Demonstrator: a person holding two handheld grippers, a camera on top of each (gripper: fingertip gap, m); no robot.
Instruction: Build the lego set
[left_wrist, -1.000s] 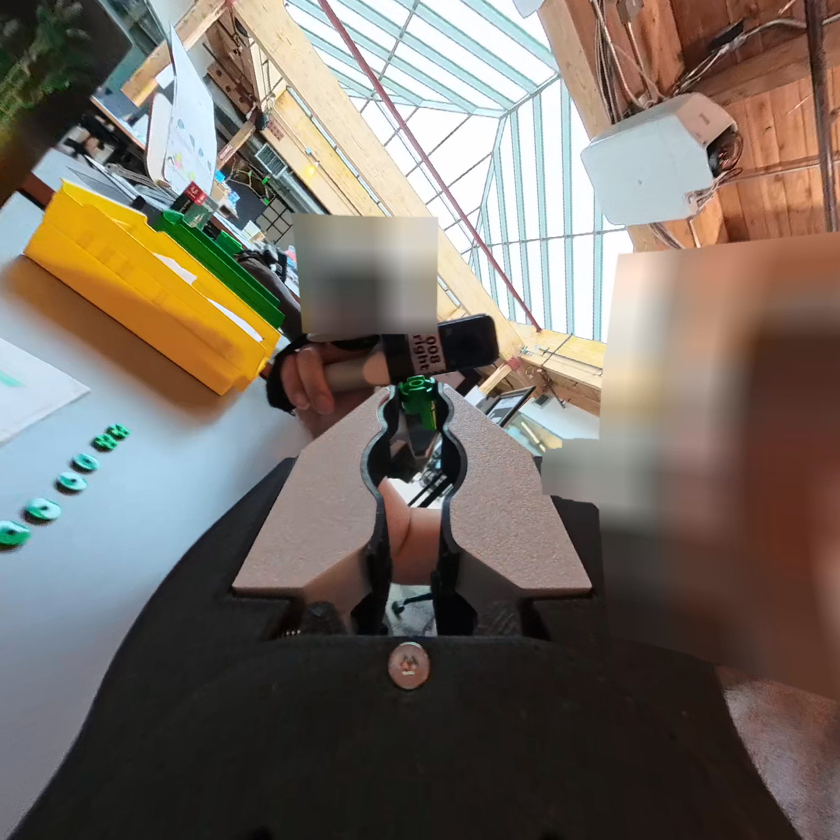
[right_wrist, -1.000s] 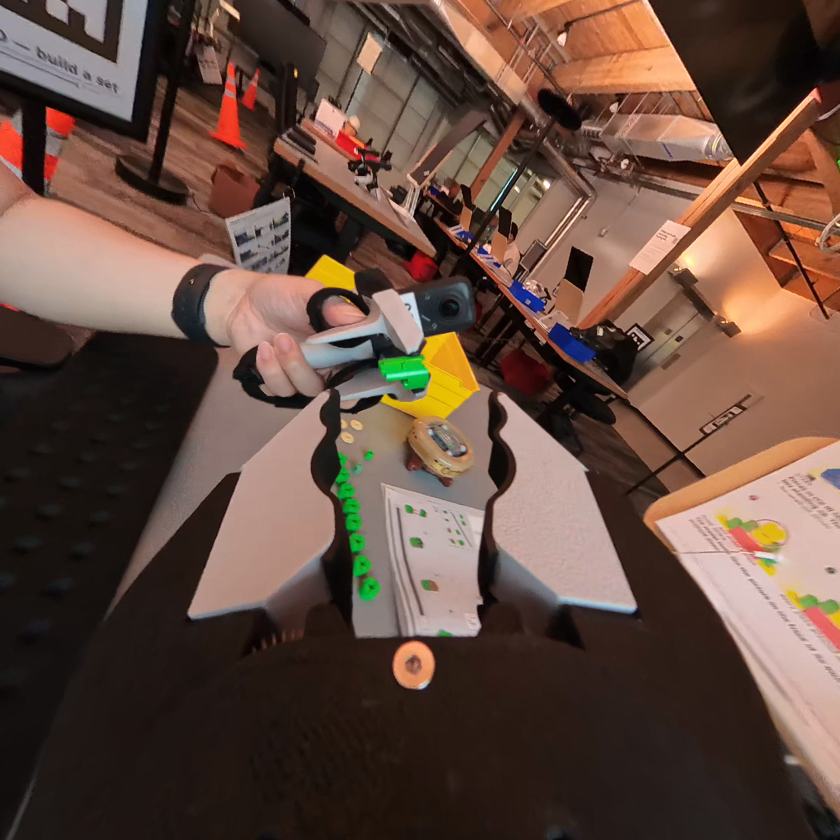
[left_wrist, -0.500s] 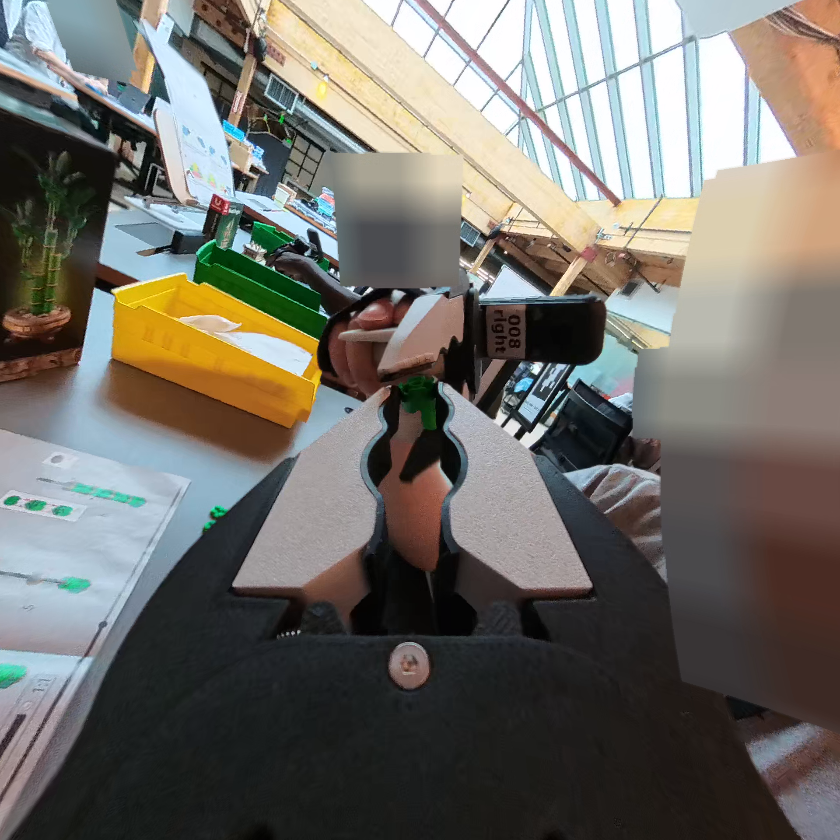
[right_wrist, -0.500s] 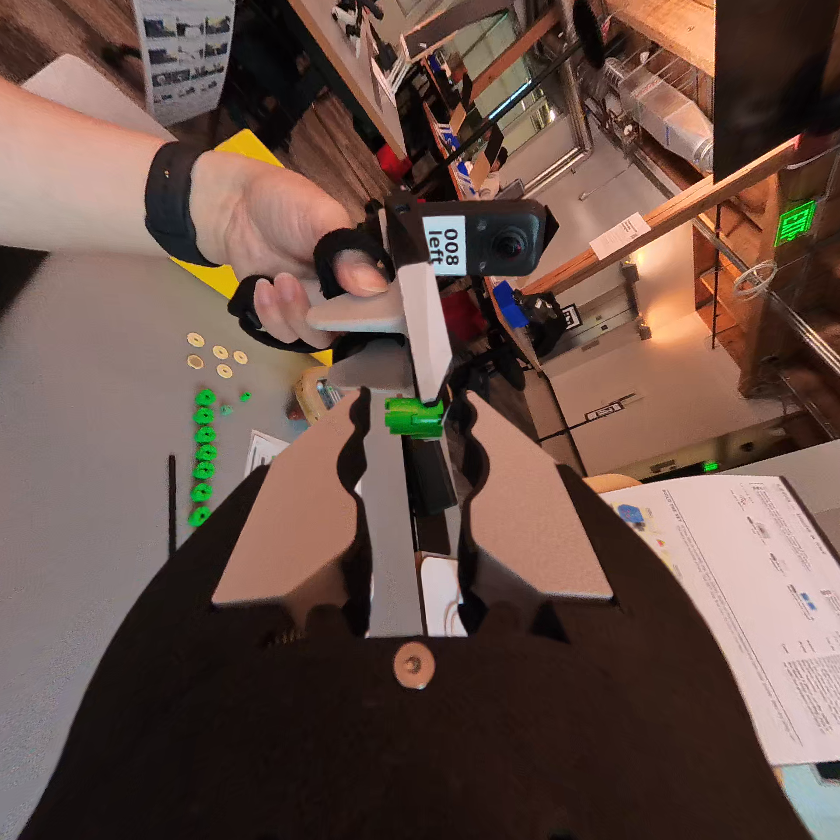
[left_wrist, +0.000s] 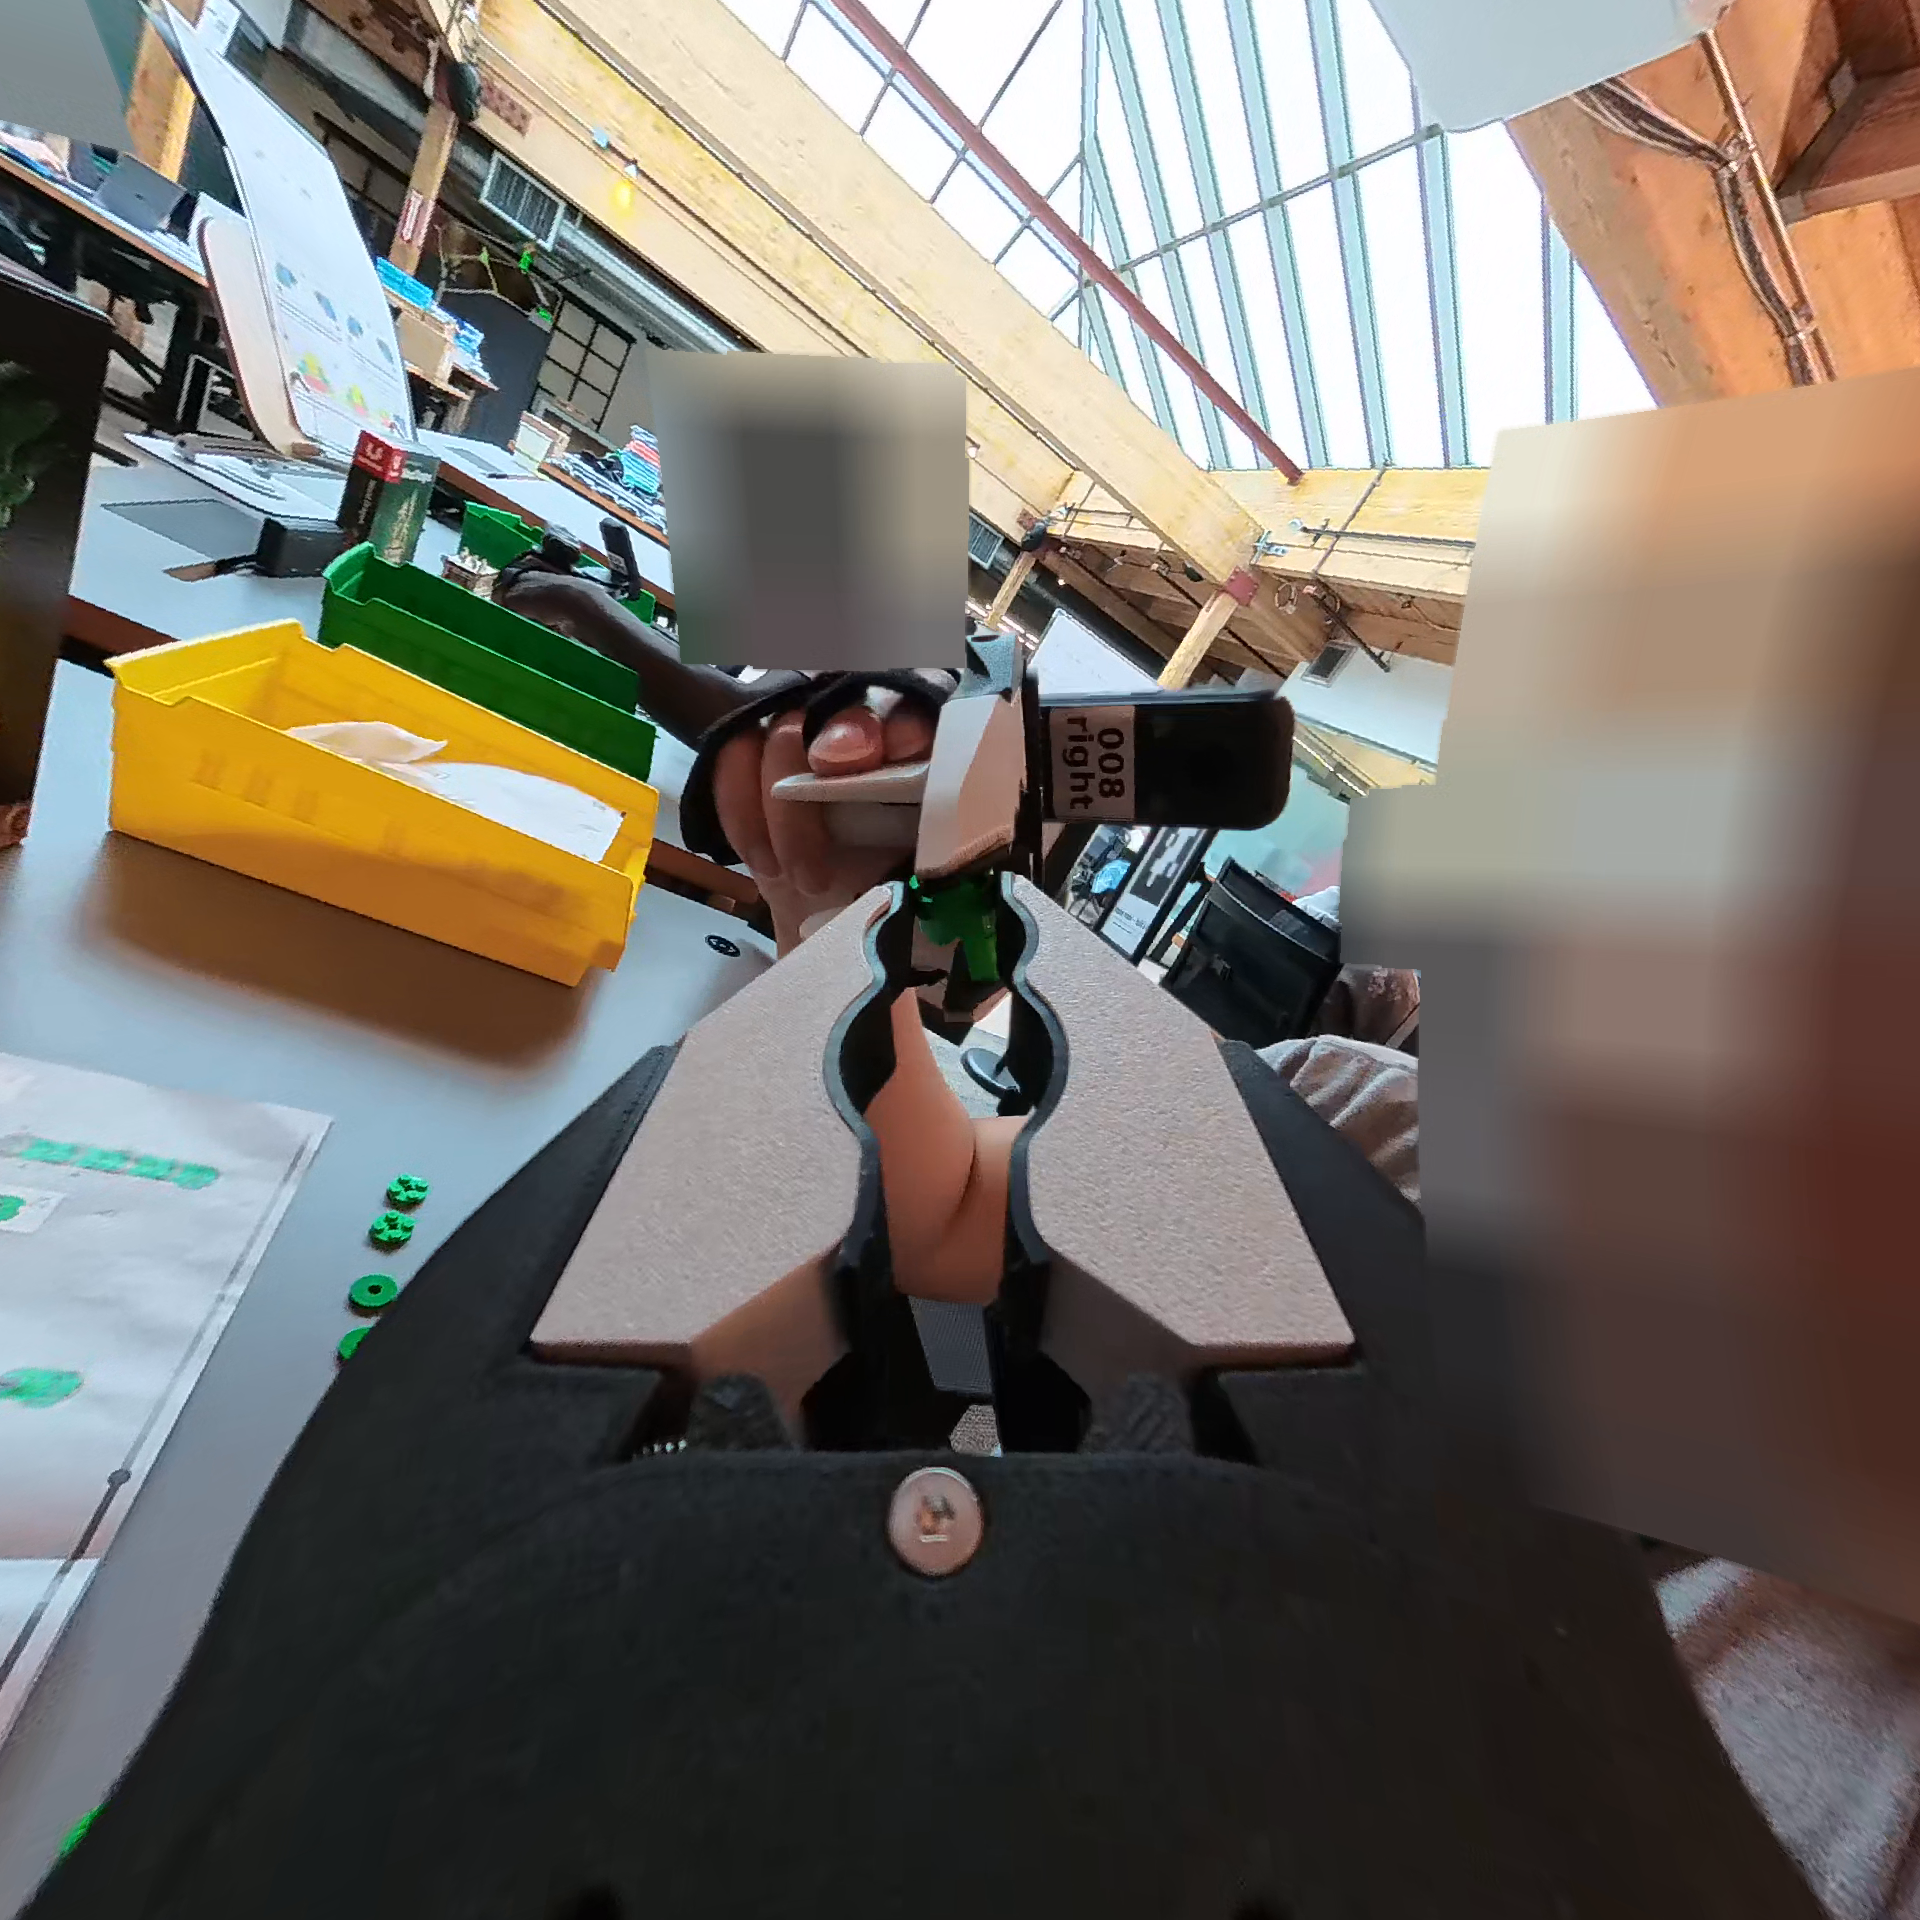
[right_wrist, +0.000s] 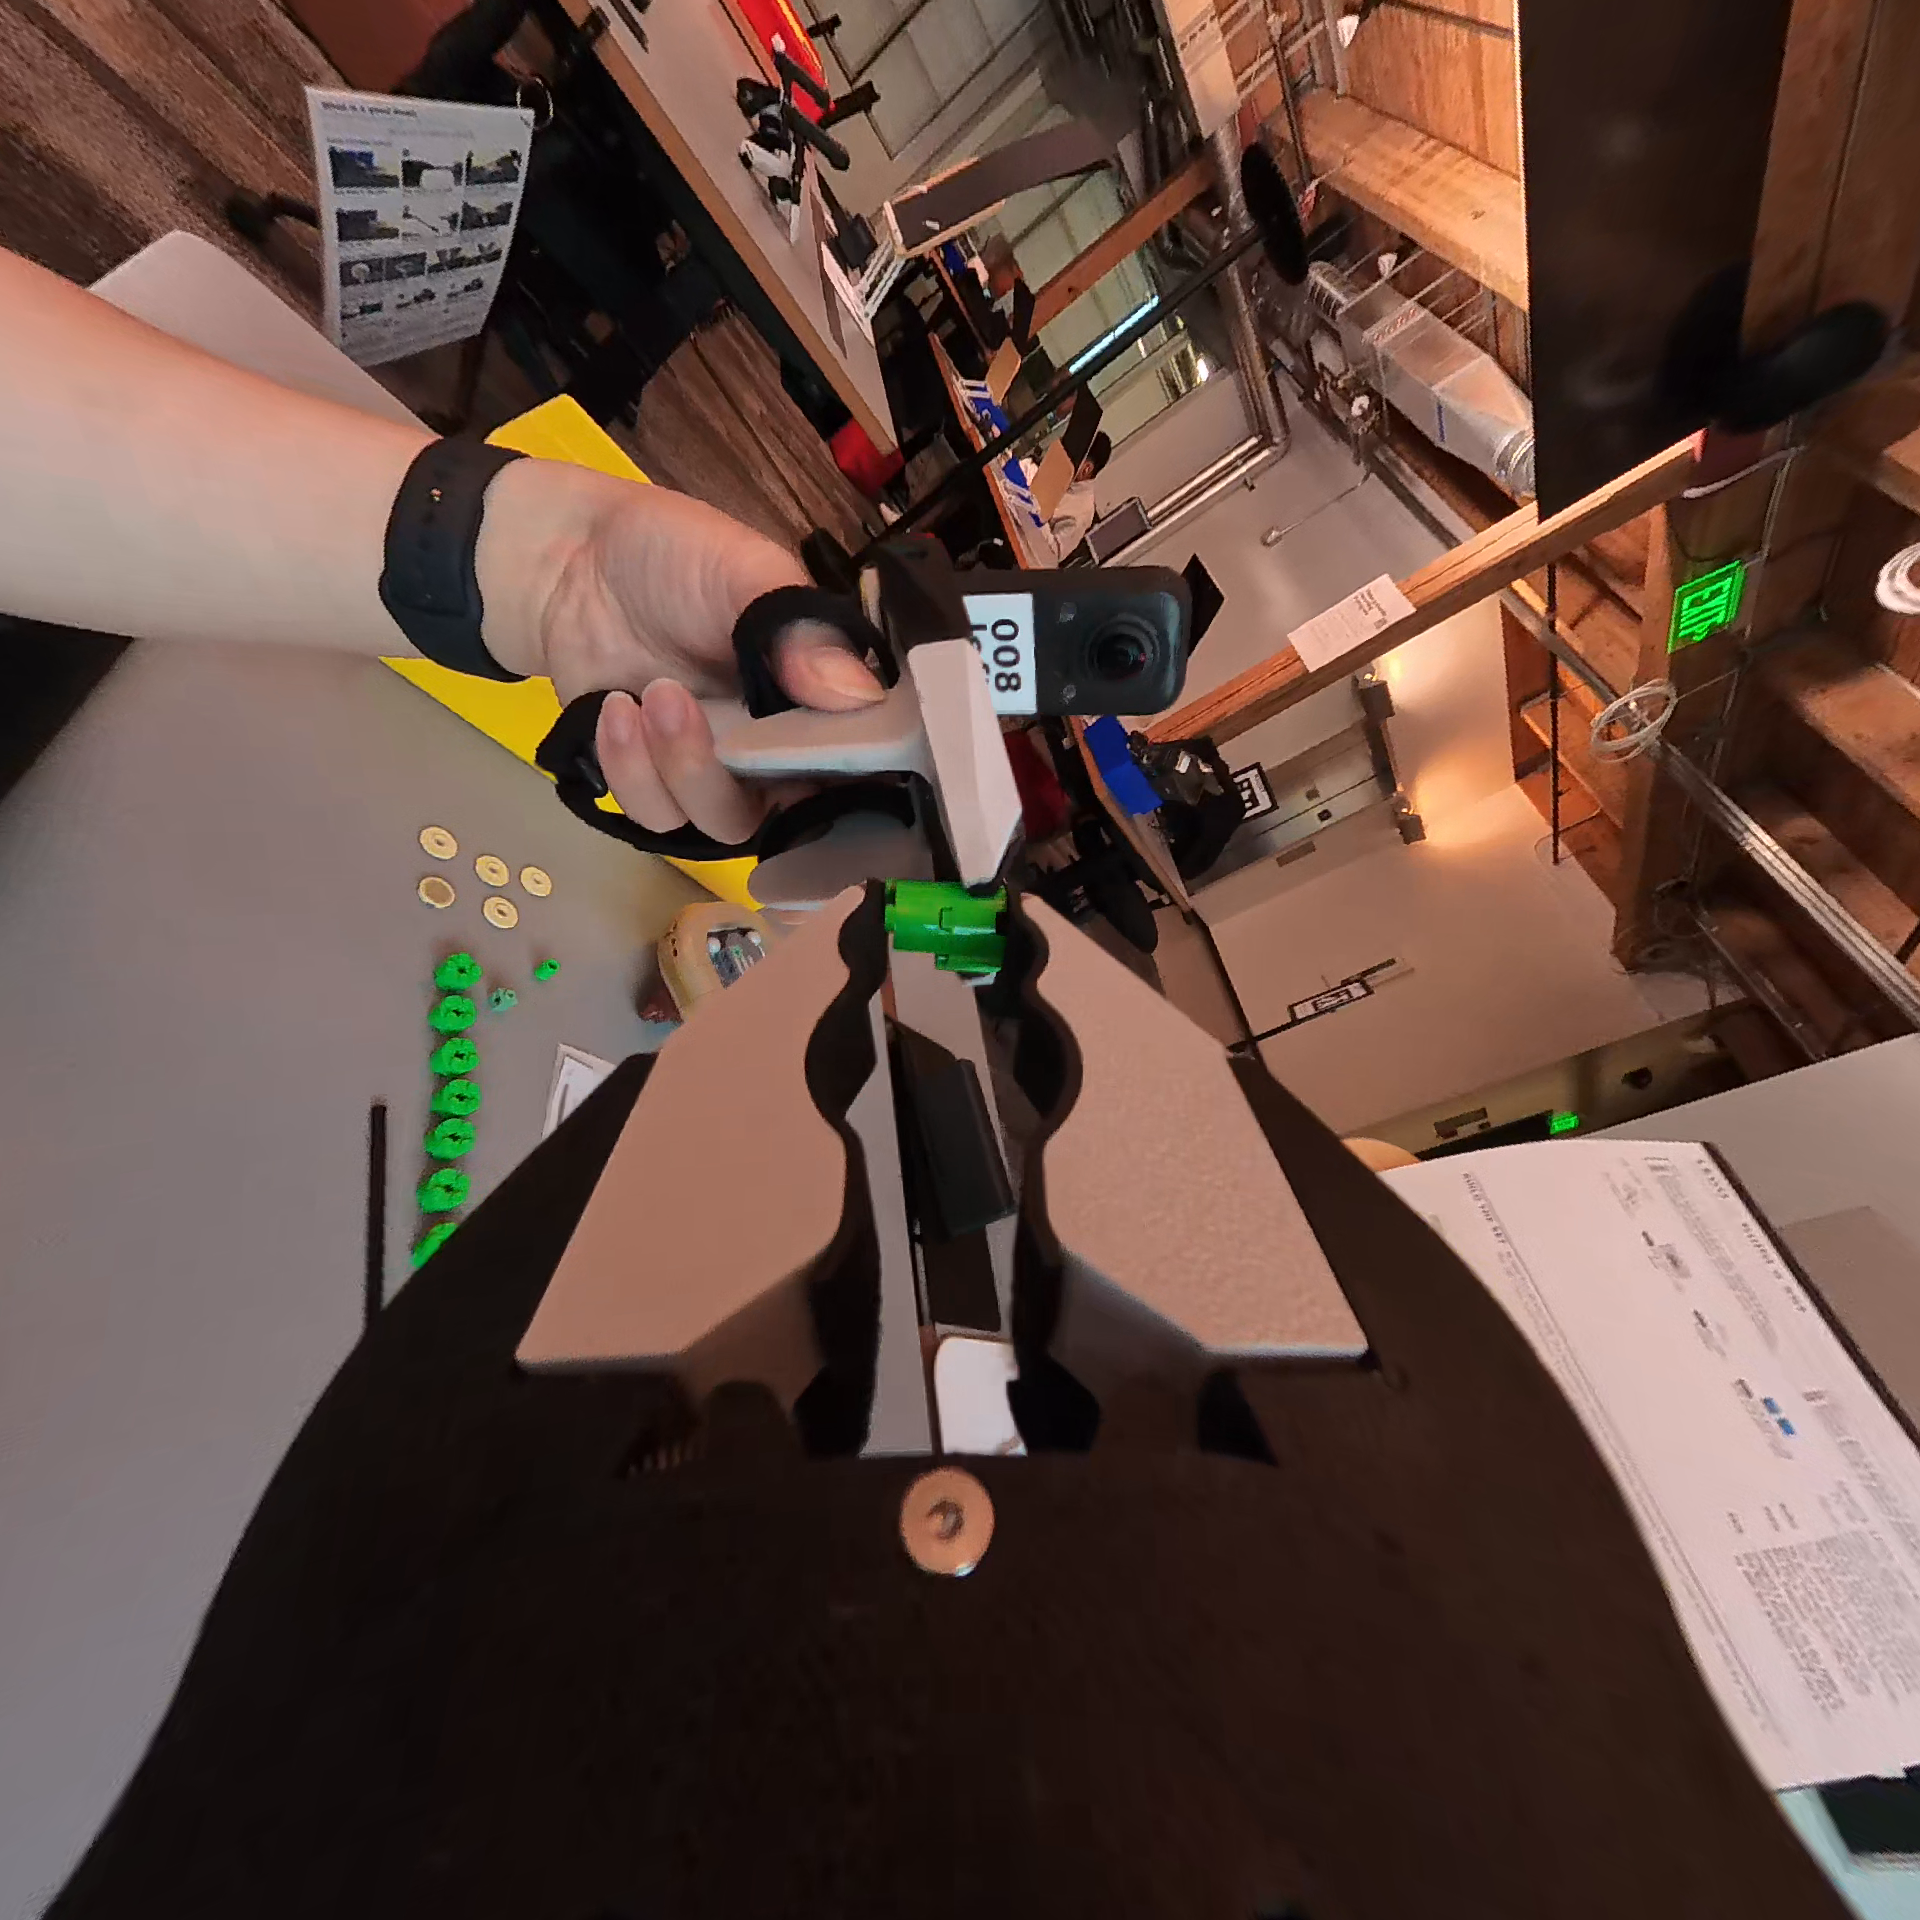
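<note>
A small green cylindrical lego piece (left_wrist: 961, 925) sits between the tips of my left gripper (left_wrist: 956, 906), which is shut on it and holds it in the air above the table. In the right wrist view the same green piece (right_wrist: 940, 927) lies crosswise between the tips of my right gripper (right_wrist: 945, 920), whose jaws have narrowed onto its two ends. The two grippers meet tip to tip. The left gripper (right_wrist: 971, 769) comes in from above there, held by a hand.
A row of green round pieces (right_wrist: 452, 1091), tan discs (right_wrist: 483, 873), a tan round assembly (right_wrist: 712, 956) and a black rod (right_wrist: 376, 1205) lie on the grey table. Instruction sheets (right_wrist: 1662, 1455) lie to the right. A yellow bin (left_wrist: 364, 810) and a green bin (left_wrist: 468, 634) stand behind.
The grippers have come together. The right gripper was wide open and apart from the piece; its jaws now close on the green piece that the left gripper keeps holding.
</note>
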